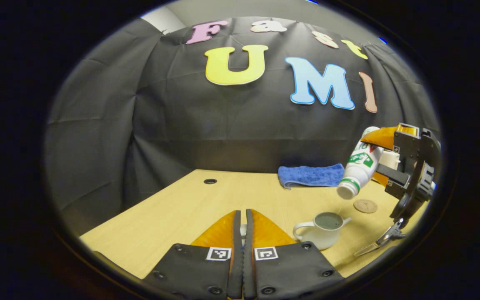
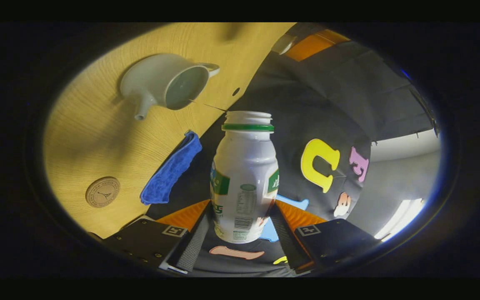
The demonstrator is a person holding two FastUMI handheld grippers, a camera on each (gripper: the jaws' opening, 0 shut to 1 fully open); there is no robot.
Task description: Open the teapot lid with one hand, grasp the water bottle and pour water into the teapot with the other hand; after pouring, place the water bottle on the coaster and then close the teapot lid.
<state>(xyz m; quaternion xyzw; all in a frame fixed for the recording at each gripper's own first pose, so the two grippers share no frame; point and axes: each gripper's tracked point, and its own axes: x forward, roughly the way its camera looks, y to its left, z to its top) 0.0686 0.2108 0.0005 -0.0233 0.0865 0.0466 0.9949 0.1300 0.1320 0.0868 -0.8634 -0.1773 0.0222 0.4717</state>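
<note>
Both fingers of the right gripper (image 2: 243,233) are pressed on the sides of the water bottle (image 2: 245,183), near its bottom end. The bottle is white with a green ring under its mouth, and no cap is seen on it. In the left gripper view, the bottle (image 1: 358,168) is seen tipped over, with its open mouth pointed down toward the teapot (image 1: 322,231). The right gripper (image 1: 383,160) is seen there too, up in the air past the teapot.

The teapot is white and its top is open. Something dark is seen inside it, but it cannot be told if that is water. In the right gripper view, the teapot (image 2: 163,85) is seen ahead of the bottle's mouth and off to the left, with its spout pointed away from its handle.

The left gripper (image 1: 243,233) is seen with its fingers drawn close together, with only a thin gap between them. A small pale thing is seen in that gap, but it cannot be told what it is.

The round coaster (image 1: 365,206) is seen lying flat on the counter (image 1: 173,212), just past the teapot and under the bottle. A blue cloth (image 1: 311,175) is seen folded at the far edge of the counter.
</note>
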